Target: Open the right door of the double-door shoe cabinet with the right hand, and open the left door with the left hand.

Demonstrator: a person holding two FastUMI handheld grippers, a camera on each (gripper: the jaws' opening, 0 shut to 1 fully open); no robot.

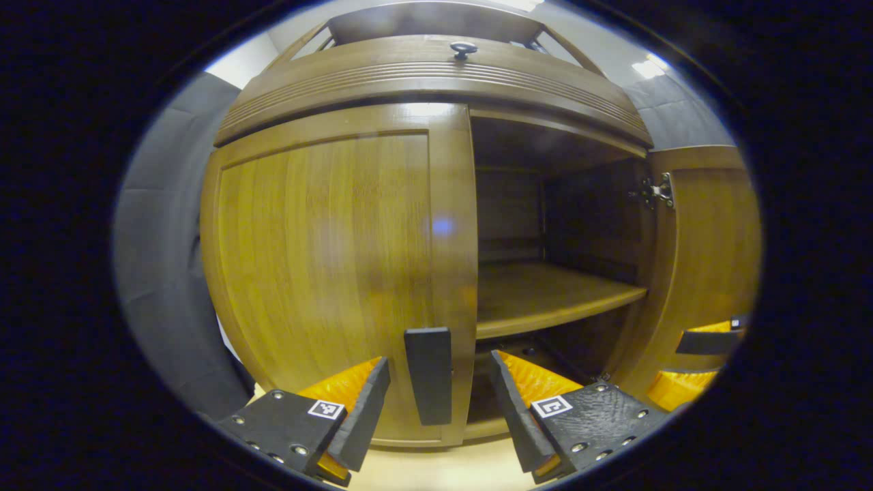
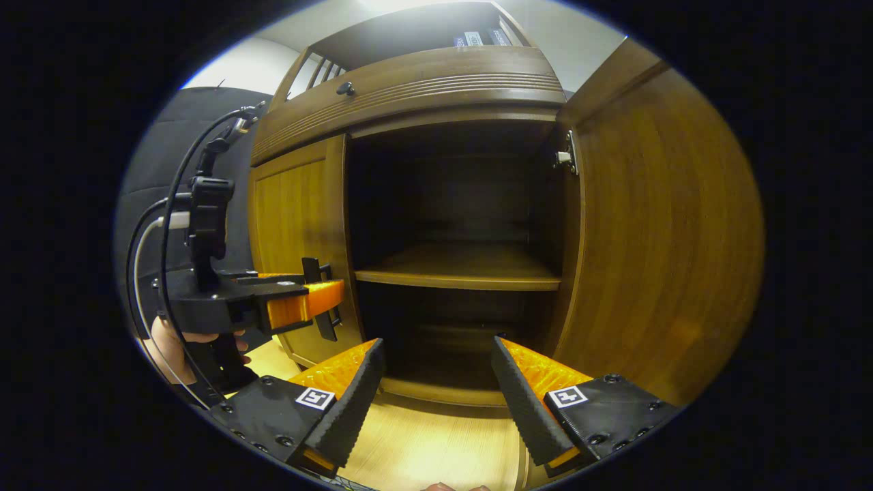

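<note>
The left door (image 1: 327, 273) of the shoe cabinet (image 1: 436, 75) is closed beside the wide-open right door (image 2: 661, 232), so the left gripper (image 1: 440, 402) spreads its empty fingers around the handle (image 1: 428, 375), while the right gripper (image 2: 436, 395) hangs open, holding nothing.

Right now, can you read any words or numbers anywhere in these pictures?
No words or numbers can be read.
Square tags on the left hand-held gripper and right hand-held gripper: black-and-white patterns, not letters.
Blue items above the shoe cabinet: markings too small to read.
</note>
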